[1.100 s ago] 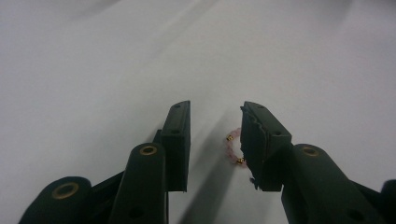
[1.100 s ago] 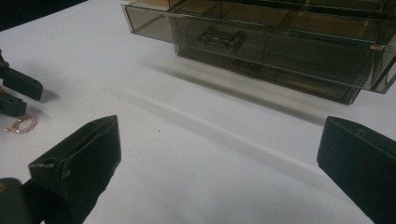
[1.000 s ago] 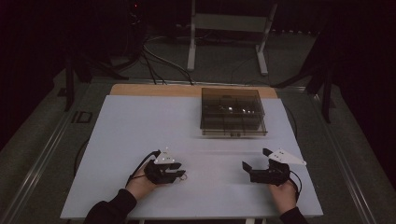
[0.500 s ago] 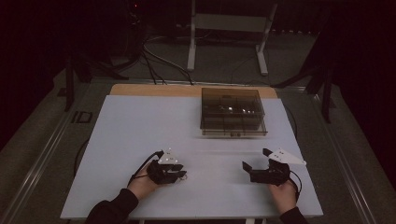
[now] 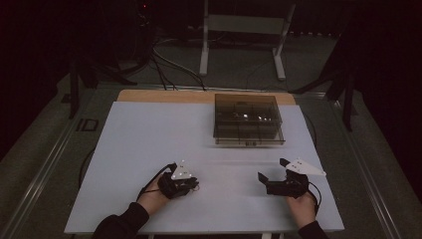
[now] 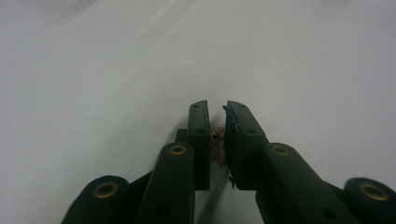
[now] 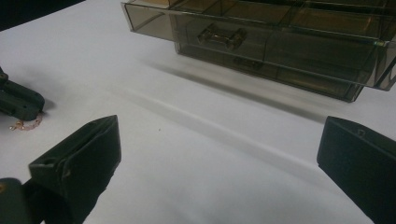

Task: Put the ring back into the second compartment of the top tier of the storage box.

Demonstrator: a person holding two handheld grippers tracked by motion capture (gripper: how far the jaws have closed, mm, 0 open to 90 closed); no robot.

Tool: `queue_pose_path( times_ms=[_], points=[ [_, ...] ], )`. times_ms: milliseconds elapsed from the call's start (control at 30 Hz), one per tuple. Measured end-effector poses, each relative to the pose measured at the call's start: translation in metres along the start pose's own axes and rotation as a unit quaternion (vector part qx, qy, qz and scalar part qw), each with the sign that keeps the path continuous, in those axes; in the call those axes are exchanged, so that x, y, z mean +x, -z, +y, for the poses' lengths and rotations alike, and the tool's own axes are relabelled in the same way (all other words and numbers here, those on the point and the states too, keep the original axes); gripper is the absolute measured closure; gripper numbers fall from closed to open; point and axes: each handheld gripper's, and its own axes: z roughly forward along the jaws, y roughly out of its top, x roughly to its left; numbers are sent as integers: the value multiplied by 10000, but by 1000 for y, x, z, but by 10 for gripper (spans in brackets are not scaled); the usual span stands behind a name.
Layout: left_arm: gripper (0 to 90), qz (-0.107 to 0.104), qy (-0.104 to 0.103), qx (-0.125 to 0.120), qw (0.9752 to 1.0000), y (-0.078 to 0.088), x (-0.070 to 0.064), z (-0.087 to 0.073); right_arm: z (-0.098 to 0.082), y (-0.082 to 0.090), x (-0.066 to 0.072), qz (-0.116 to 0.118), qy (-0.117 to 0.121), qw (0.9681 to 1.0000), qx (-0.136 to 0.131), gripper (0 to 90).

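My left gripper [image 5: 194, 185] rests low on the white table [image 5: 149, 139] at the near left. Its jaws have just been closing and stand almost together [image 6: 215, 106], with a small pinkish-gold chain [image 6: 217, 145] pinched between the pads. In the right gripper view part of that chain [image 7: 27, 124] lies on the table under the left gripper [image 7: 18, 102]. My right gripper [image 5: 271, 170] sits at the near right, open wide [image 7: 217, 135], with nothing between its jaws.
A smoky transparent drawer box [image 5: 249, 119] stands at the far middle-right of the table. Its front drawer has a clear handle [image 7: 222, 35]. A wooden strip [image 5: 164, 95] runs along the table's far edge. Stands and cables lie on the dark floor beyond.
The left gripper's jaws look narrower than a second ago. Both hands have stayed in place.
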Motion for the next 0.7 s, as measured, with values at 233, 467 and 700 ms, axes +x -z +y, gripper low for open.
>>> queue_pose_path(
  times_ms=[233, 467, 700],
  points=[
    [870, 14, -21, 112, 9999, 0, -2, 3, 0, 0, 1, 21, 19, 10000, 7, 1],
    [876, 66, 127, -14, 9999, 2, 2, 6, 0, 0, 0, 36, 10, 10000, -21, 1],
    [876, 142, 198, -188, 9995, 11, 7, 12, 0, 1, 0, 52, 9, 10000, -47, 1]
  ],
)
